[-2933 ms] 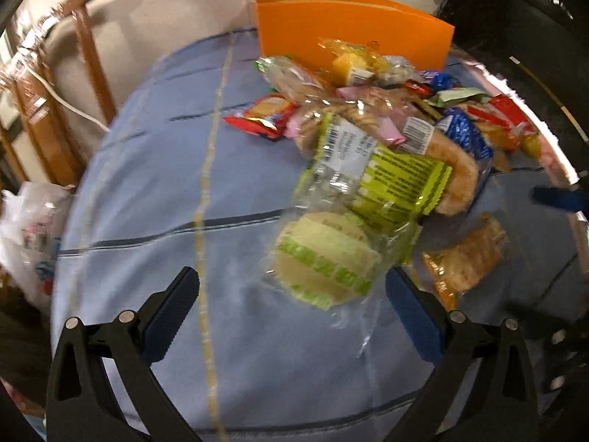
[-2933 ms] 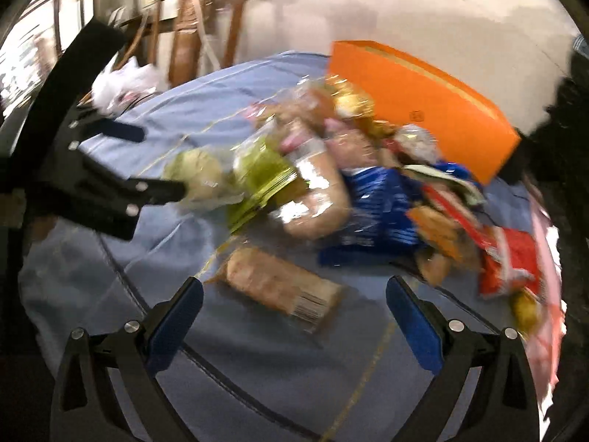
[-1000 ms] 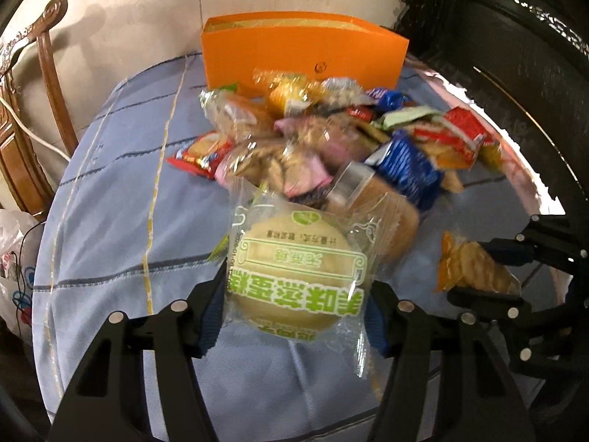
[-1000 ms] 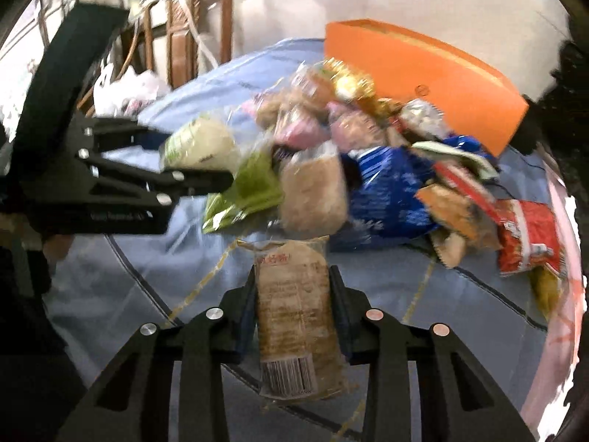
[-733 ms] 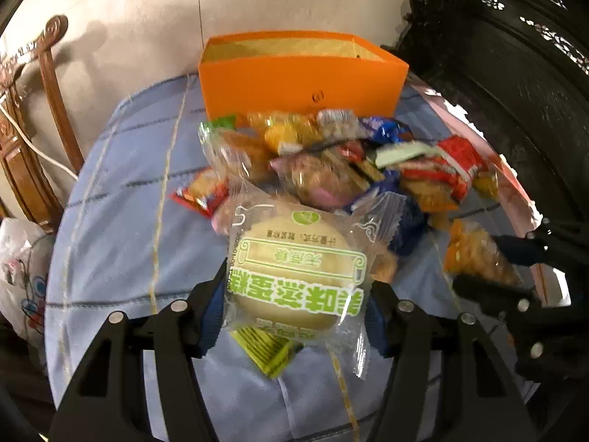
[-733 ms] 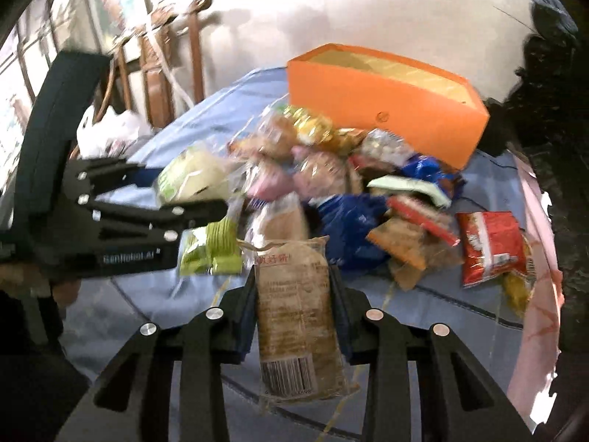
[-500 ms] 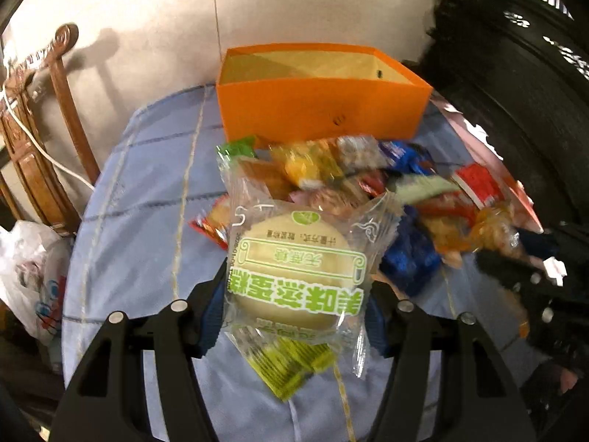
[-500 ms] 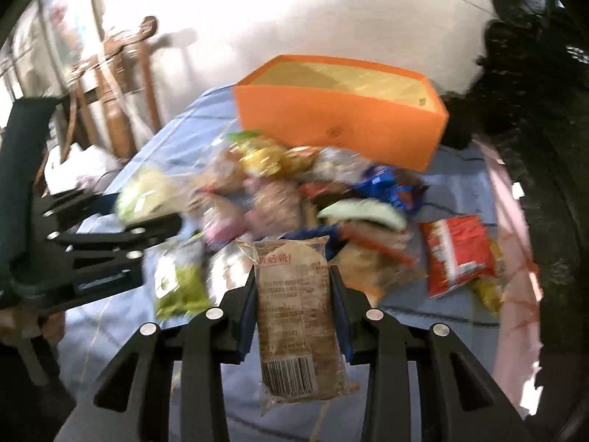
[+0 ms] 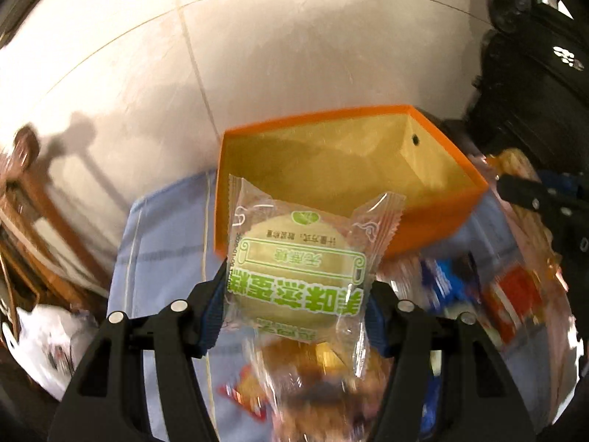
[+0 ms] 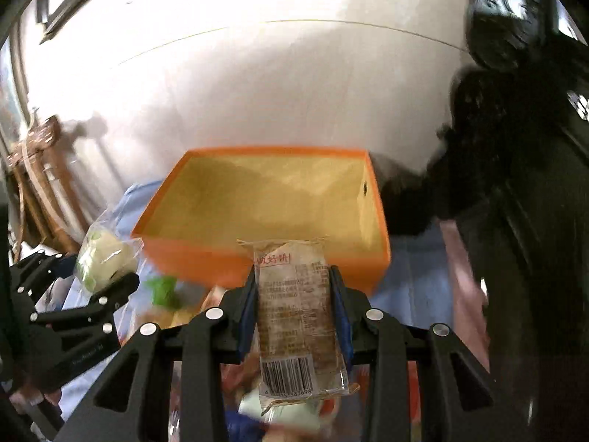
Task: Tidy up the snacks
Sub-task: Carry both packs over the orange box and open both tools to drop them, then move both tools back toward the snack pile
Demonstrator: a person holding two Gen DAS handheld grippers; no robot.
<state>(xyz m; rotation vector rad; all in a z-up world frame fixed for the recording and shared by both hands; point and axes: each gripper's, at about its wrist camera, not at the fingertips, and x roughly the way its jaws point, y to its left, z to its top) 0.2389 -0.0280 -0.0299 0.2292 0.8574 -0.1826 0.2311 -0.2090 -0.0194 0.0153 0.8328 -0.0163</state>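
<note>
My left gripper (image 9: 294, 305) is shut on a round cake in a clear wrapper with green print (image 9: 298, 276), held in the air just in front of the open orange box (image 9: 434, 221). My right gripper (image 10: 294, 316) is shut on a long brown biscuit pack with a barcode (image 10: 298, 316), held above the snacks near the orange box's front wall (image 10: 206, 261). The box looks empty inside. The left gripper with the cake shows at the left of the right wrist view (image 10: 103, 258). The right gripper's black frame shows at the right of the left wrist view (image 9: 545, 202).
A blurred pile of wrapped snacks (image 9: 460, 294) lies on the blue tablecloth (image 9: 162, 250) below both grippers. A wooden chair (image 10: 40, 184) and a white plastic bag (image 9: 40, 339) are at the left. Dark carved furniture (image 10: 533, 184) stands at the right. A tiled wall is behind.
Both grippers closed on their snacks, lifted them off the table and moved forward toward the orange box, which now looms close with its inside showing.
</note>
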